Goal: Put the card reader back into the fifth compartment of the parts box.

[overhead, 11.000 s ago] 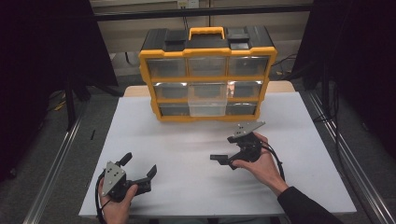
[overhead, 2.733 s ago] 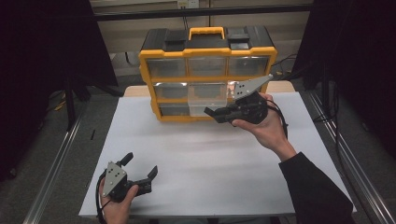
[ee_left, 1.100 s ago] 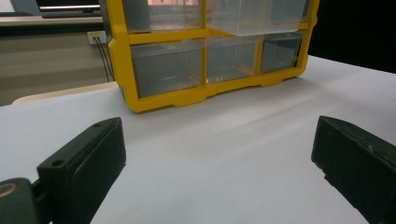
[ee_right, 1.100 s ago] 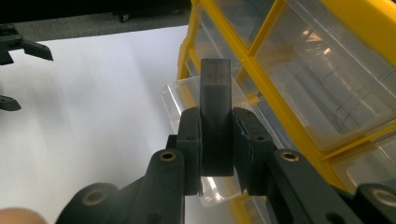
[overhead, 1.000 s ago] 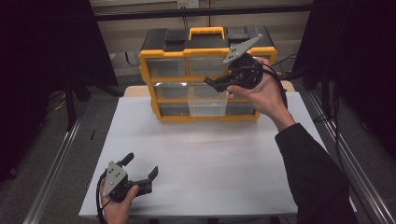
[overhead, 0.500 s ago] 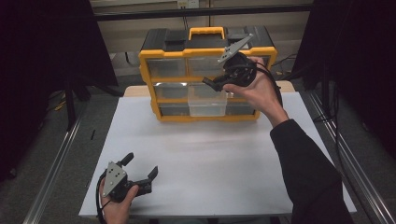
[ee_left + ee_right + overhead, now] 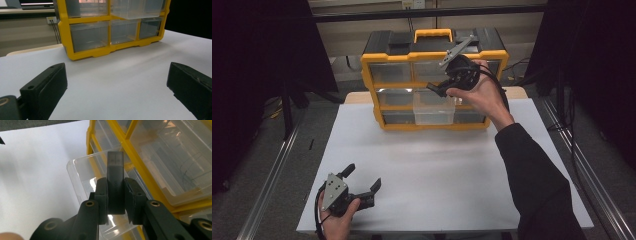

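Nearest the person, the left gripper (image 7: 362,186) rests in the left hand (image 7: 337,222) at the near left of the white table (image 7: 437,165), its jaws spread wide with nothing between them; in the left gripper view those two black jaws stand far apart over bare tabletop, aimed at the lower drawers of the organizer (image 7: 112,47). The middle of the table lies between the two hands. Farther off, a dark sleeve (image 7: 537,185) runs up the right side to the right hand (image 7: 484,95), raised in front of the organizer (image 7: 432,80), a yellow-framed case with a black top, a yellow handle (image 7: 432,34) and rows of clear drawers, standing at the far edge of the table. The right gripper (image 7: 435,90) sits in that hand before the case's middle row, pointing left in the high view, just above a clear drawer (image 7: 434,107) that is pulled out from the frame toward the person. In the right gripper view the jaws are pinching a small dark block (image 7: 115,185), flat and rectangular, clamped on both sides and sticking out past the pads (image 7: 101,195). The block hangs over the open drawer (image 7: 82,185), close to the yellow frame (image 7: 140,170); whether it touches the drawer I cannot tell.
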`<act>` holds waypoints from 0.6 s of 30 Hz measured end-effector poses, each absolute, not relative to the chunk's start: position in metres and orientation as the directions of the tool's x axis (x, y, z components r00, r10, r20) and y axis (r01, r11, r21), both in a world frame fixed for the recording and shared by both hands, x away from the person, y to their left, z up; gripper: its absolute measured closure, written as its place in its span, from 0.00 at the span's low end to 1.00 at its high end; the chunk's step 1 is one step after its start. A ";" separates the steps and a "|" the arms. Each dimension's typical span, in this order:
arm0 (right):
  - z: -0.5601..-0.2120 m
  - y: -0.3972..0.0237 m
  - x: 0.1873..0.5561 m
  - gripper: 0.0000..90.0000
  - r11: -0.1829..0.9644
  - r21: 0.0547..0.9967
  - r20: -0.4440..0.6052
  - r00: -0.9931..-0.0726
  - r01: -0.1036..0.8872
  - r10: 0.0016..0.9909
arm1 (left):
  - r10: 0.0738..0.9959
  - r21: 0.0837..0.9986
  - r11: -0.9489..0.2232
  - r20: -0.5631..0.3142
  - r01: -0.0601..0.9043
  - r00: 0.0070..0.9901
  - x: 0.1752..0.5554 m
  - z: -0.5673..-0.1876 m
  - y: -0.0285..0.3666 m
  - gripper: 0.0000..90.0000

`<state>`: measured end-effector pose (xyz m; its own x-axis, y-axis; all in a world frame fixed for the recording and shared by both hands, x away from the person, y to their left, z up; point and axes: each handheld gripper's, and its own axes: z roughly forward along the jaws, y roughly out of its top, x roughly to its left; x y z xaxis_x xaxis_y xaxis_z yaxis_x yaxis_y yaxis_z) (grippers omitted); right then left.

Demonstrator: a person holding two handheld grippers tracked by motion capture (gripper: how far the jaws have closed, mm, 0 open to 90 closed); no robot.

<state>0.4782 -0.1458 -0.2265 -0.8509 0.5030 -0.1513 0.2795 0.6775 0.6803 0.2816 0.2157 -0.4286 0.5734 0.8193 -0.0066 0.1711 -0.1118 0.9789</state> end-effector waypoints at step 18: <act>-0.236 -0.140 0.495 0.82 0.713 0.624 -0.116 -0.865 0.319 0.488 | 0.816 0.977 -0.115 -0.009 0.177 0.578 0.282 -0.429 0.216 0.03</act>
